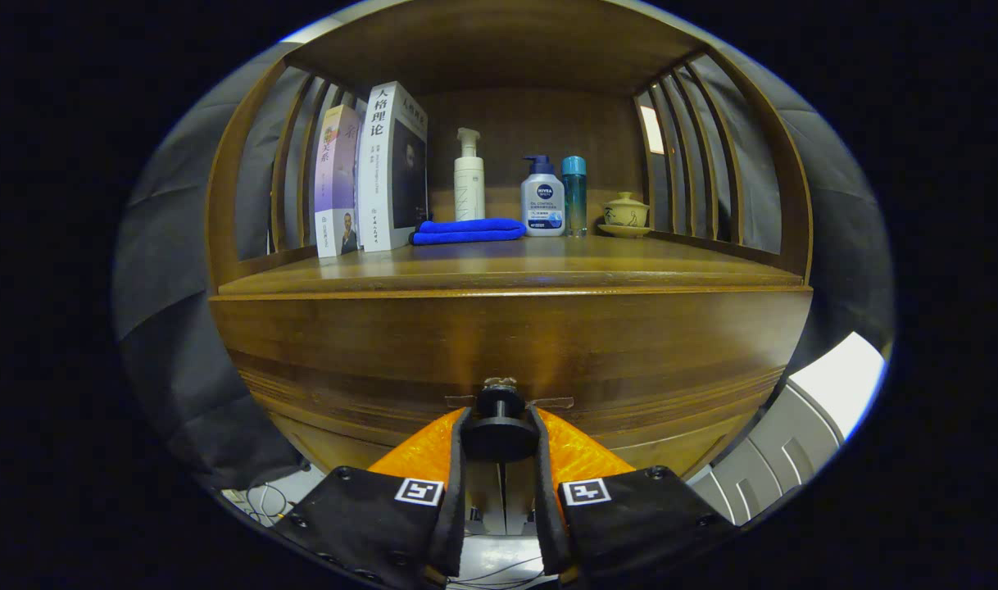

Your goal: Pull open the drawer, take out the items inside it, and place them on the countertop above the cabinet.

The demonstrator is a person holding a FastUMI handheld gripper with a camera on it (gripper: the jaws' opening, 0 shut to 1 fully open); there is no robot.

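Observation:
A wooden cabinet fills the view, its closed drawer front (507,344) right ahead of me. A round dark knob (499,434) sticks out of the drawer's middle. My gripper (499,426) is shut on this knob, with one finger pressing each side of it. Above the drawer runs the wooden countertop (630,266). The drawer's inside is hidden.
On the countertop's back stand two books (372,176), a white pump bottle (469,176), a white lotion bottle (542,201), a teal bottle (574,192) and a small lidded cup (626,215). A folded blue cloth (468,231) lies before the bottles. Slatted wooden sides (696,156) enclose the shelf.

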